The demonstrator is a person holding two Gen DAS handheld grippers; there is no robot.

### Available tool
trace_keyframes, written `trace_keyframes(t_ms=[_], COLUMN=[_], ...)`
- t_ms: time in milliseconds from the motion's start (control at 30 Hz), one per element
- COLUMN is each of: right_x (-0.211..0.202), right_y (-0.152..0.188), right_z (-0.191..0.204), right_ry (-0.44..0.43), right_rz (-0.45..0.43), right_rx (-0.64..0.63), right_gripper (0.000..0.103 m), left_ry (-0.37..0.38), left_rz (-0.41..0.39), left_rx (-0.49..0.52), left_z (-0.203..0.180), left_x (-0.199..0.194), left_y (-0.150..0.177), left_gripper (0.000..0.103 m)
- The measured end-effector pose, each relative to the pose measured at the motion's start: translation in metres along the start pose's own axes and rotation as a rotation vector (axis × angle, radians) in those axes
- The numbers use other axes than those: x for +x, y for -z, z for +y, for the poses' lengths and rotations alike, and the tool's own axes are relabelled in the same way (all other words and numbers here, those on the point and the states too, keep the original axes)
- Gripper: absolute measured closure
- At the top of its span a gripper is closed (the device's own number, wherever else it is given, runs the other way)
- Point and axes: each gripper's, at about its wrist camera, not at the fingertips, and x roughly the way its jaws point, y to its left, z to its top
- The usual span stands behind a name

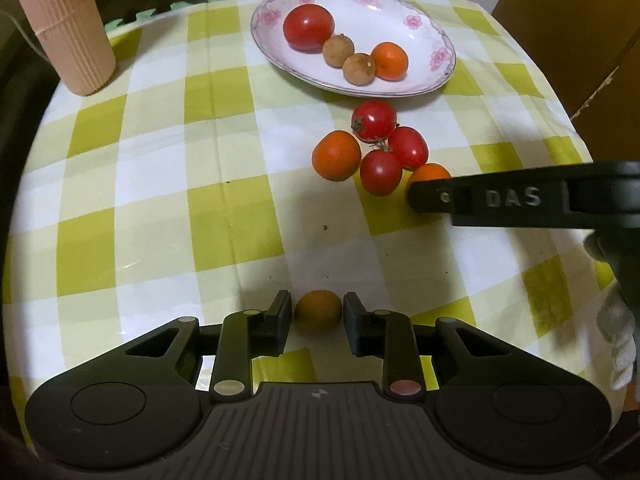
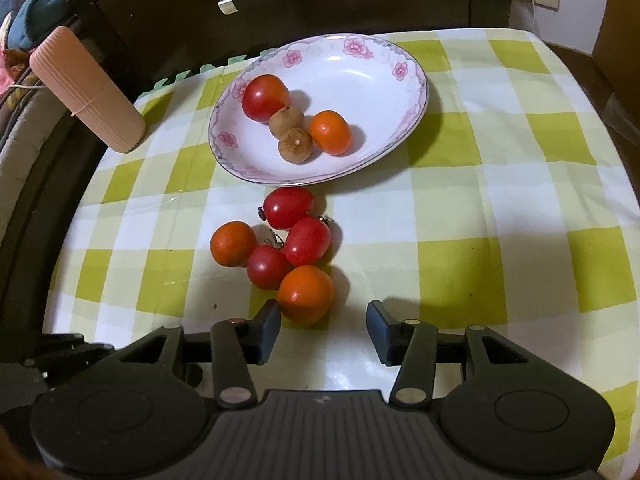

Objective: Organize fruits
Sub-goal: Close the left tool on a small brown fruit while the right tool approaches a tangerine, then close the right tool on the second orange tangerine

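Left hand-held gripper [image 1: 318,316] is clenched on a small brownish fruit [image 1: 318,310] at 6 o'clock on the bench [image 1: 160,200]. Right hand-held gripper [image 2: 323,322] stands released, an orange fruit [image 2: 306,293] just inside its left finger. Plate [image 2: 360,60] at 12 o'clock holds four fruits; five loose fruits remain at centre. Judged under half done.

We hold the left gripper [image 1: 317,318] angled steeply down, jaws nearly together. Our right gripper [image 2: 323,326] points down too, jaws parted.
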Motion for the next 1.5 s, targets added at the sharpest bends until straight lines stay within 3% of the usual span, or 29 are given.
trace_keyframes(t_ms=[267,467,600,700,833,867,1000,1500], right_x=[0.010,0.006,0.005,0.004,0.002,0.002,0.001,-0.012], right_y=[0.000,0.003,0.008,0.011,0.013,0.013,0.014,0.018], right_z=[0.012,0.007,0.011,0.012,0.013,0.013,0.013,0.015], right_ry=[0.018,0.042,0.058,0.052,0.048,0.048,0.049,0.044], right_rz=[0.011,0.017,0.009,0.013,0.013,0.013,0.014,-0.007], right_rx=[-0.075,-0.069,-0.100,-0.108,-0.110,-0.109,-0.108,-0.133], right_gripper=[0.058,0.071,0.071,0.071,0.071,0.071,0.071,0.071], left_ry=[0.001,-0.006,0.000,0.003,-0.024,-0.036,-0.036,-0.027], left_rz=[0.000,0.008,0.017,0.016,0.006,0.004,0.003,-0.039], left_rx=[0.010,0.007,-0.002,-0.008,0.018,0.029,0.020,0.011], left_z=[0.000,0.001,0.002,0.001,-0.003,-0.005,-0.002,-0.001], left_x=[0.001,0.001,0.001,0.001,0.001,0.001,0.000,-0.012], left_y=[0.002,0.004,0.006,0.006,0.008,0.009,0.008,-0.003], left_gripper=[0.063,0.063,0.052,0.051,0.055,0.061,0.070,0.070])
